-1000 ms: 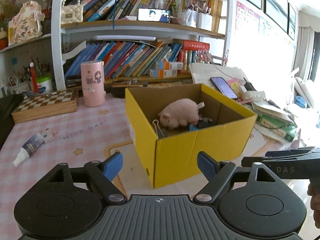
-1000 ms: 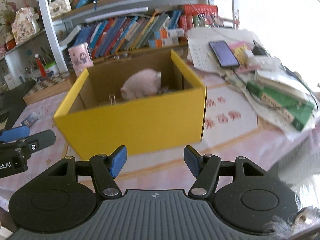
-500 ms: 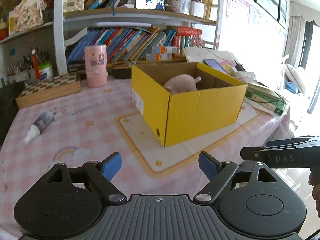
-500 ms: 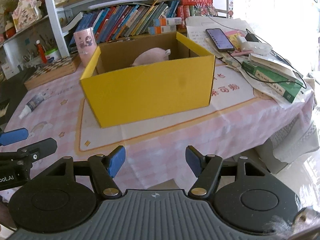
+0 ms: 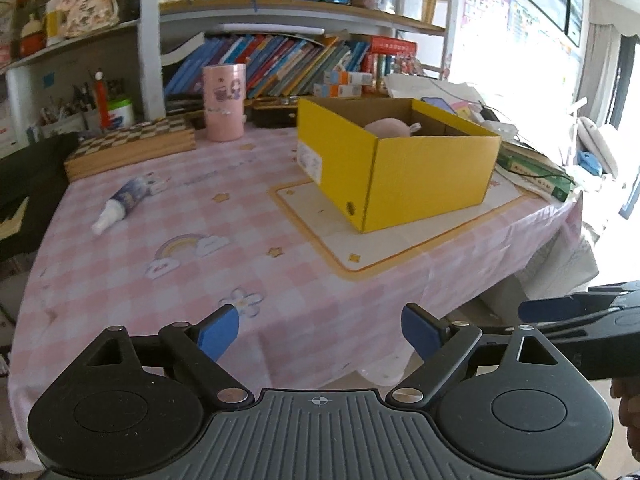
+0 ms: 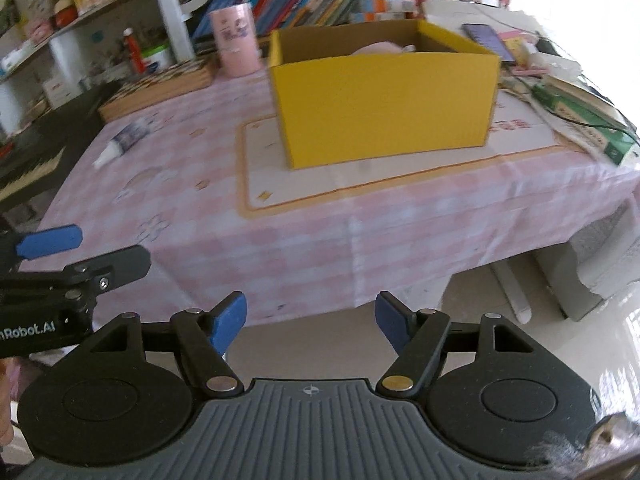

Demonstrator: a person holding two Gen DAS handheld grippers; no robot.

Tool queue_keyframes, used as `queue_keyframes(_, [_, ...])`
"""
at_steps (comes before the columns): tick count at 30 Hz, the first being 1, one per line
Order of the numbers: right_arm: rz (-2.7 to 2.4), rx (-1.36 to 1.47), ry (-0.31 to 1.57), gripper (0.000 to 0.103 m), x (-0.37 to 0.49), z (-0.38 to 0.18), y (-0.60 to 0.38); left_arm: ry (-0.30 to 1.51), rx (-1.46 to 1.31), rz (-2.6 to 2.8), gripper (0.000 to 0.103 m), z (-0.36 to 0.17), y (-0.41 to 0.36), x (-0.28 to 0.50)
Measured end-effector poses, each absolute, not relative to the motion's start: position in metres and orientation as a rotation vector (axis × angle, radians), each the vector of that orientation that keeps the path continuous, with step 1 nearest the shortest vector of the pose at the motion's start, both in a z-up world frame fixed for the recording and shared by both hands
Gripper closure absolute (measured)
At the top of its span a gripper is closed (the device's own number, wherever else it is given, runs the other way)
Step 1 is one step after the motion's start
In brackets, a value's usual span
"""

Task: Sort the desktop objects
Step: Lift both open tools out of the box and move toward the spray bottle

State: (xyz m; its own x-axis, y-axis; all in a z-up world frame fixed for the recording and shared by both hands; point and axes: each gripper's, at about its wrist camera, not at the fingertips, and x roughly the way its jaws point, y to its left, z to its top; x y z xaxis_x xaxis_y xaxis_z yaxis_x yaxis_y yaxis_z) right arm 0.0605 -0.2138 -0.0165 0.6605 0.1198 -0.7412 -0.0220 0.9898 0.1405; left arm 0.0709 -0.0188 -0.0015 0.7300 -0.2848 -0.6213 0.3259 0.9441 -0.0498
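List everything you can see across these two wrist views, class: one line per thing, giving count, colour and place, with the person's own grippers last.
box: 1, yellow, on the pale mat at the table's right.
plush: 1, pink, inside the box, mostly hidden.
tube: 1, white and blue, lying on the cloth at the left.
cup: 1, pink, upright behind the cloth's far edge.
chessboard: 1, wooden, checkered, far left of the table.
tablecloth: 1, pink checked, covering the table.
phone: 1, dark, right of the box.
green book: 1, right table edge.
books: many, mixed colours, on the shelf behind.
left gripper: 1, black with blue pads, jaws opening, nothing between them.
right gripper: 1, same colours, jaws opening, nothing between them.
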Motion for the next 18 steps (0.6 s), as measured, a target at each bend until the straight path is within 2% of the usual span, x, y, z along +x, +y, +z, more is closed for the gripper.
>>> queue_keyframes(18, [0.236,0.062,0.814,0.033,0.064,-0.011,-0.146,0.657,0.023,-0.177,0.011,0.003,0.047,0.053])
